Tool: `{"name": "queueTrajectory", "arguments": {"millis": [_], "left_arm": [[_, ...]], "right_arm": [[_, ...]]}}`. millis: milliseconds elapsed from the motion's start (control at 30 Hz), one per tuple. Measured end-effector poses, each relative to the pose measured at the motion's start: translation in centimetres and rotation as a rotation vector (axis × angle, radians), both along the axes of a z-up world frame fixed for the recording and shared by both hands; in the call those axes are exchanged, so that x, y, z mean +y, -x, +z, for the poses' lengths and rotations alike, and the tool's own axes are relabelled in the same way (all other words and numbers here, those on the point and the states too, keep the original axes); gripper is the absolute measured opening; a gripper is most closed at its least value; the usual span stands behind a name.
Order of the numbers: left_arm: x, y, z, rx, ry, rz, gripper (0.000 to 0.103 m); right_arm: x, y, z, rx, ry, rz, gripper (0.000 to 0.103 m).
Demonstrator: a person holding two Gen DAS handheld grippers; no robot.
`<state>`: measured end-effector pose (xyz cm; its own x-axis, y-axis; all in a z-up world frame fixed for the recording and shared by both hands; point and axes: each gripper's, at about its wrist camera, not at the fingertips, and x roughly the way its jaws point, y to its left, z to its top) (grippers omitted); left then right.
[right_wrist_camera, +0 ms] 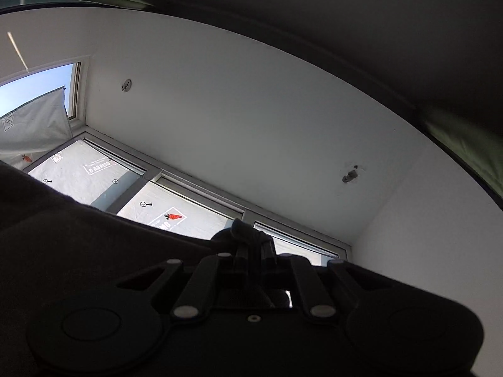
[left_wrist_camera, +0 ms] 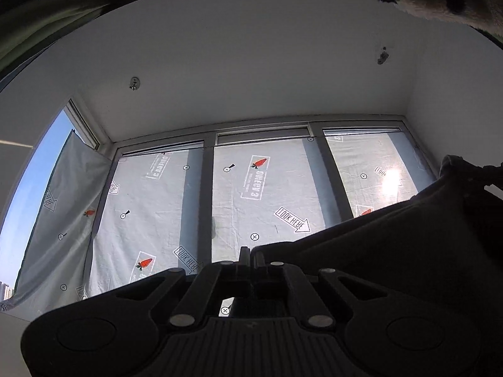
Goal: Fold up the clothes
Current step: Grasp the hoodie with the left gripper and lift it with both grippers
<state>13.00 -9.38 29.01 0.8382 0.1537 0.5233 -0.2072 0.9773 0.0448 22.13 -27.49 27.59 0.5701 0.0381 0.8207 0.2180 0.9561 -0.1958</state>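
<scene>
Up toward the ceiling (left_wrist_camera: 251, 62), left gripper (left_wrist_camera: 248, 256) and right gripper (right_wrist_camera: 251, 238) each pinch the dark garment (left_wrist_camera: 393, 235); a thin edge bite could slip free

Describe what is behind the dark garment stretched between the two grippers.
Behind the dark garment hang pale printed sheets covering the window panes, with white ceiling above. The garment hides the lower right panes and everything below.

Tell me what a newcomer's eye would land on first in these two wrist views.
The bright window wall, covered by pale sheets printed with carrots and arrows, fills the middle of the left view; the sun glares through at its right. In front, the black left claw and right claw are each shut on a dark garment, which stretches between them, silhouetted. The white ceiling fills the rest.
</scene>
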Motion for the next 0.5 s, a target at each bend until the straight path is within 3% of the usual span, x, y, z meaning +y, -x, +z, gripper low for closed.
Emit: {"name": "queueTrajectory", "arguments": {"millis": [100, 300, 500], "left_arm": [[1.0, -0.8, -2.0, 0.115, 0.04, -0.021, 0.002], [5.0, -5.5, -8.2, 0.425, 0.182, -0.015, 0.002], [10.1, -12.9, -15.2, 0.695, 0.309, 0.001, 0.002]], "right_arm": [[0.8, -0.7, -1.5, 0.076, 0.013, 0.028, 0.007], [4.4, -5.1, -8.1, 0.332, 0.049, 0.054, 0.007], [9.5, -13.2, -15.1, 0.596, 0.119, 0.07, 0.007]]}}
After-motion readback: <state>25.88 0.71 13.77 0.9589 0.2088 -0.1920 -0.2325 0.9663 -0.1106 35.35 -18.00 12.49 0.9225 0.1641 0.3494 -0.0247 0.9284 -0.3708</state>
